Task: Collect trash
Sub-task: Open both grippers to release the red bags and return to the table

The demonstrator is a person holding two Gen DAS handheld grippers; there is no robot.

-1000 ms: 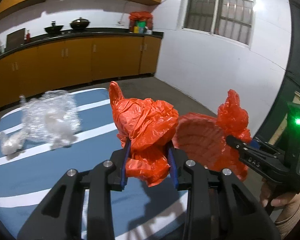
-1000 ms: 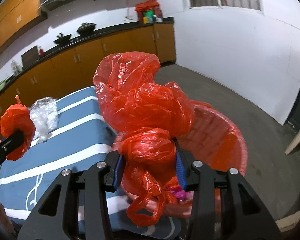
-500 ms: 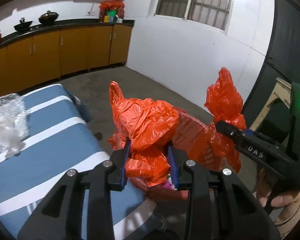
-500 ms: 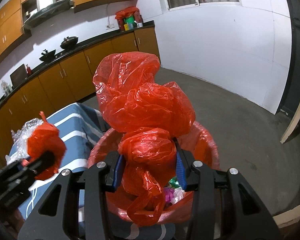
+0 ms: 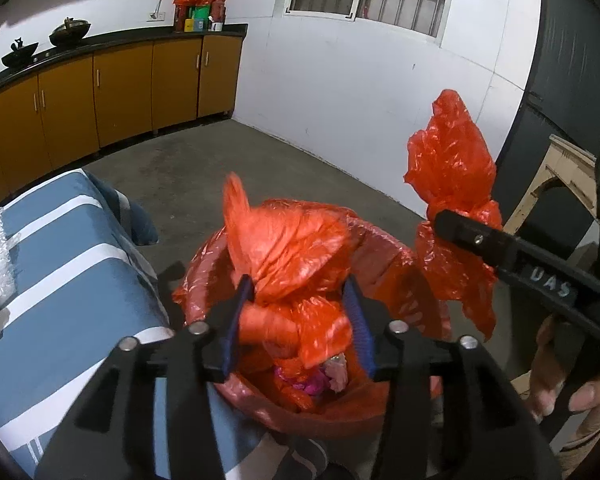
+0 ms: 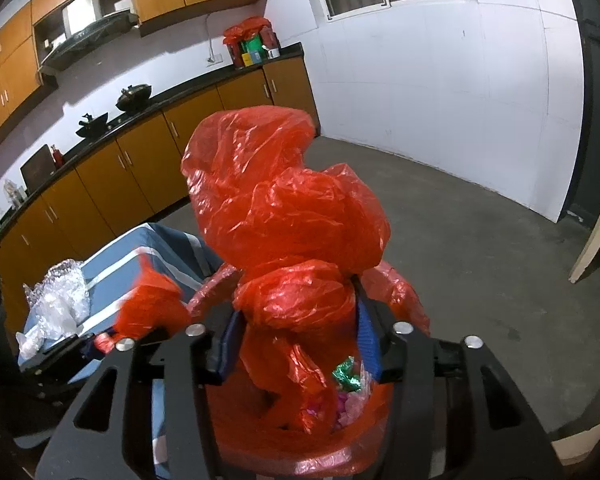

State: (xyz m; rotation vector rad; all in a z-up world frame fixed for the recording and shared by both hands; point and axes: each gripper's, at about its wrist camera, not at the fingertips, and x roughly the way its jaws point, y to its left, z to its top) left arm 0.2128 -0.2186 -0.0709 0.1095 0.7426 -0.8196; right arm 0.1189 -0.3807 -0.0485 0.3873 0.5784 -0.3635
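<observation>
A red plastic trash bag (image 5: 380, 248) lines a red bin (image 5: 312, 420) beside the blue striped table. My left gripper (image 5: 298, 320) is shut on a bunched handle of the bag (image 5: 284, 248). My right gripper (image 6: 296, 336) is shut on the other bunched handle (image 6: 284, 216), which also shows in the left wrist view (image 5: 452, 172). Both hold the handles up over the bin. Coloured wrappers (image 6: 346, 380) lie inside the bag.
The blue table with white stripes (image 5: 60, 288) is at left, with crumpled clear plastic (image 6: 58, 304) on it. Orange cabinets (image 5: 120, 84) line the far wall under a black counter. Grey floor (image 6: 480, 248) and a white wall lie to the right. A wooden board (image 6: 596, 236) leans at far right.
Both grippers have swung right, away from the table, carrying the bag handles. The bin now sits below them and the clear plastic has slid to the left edge.
</observation>
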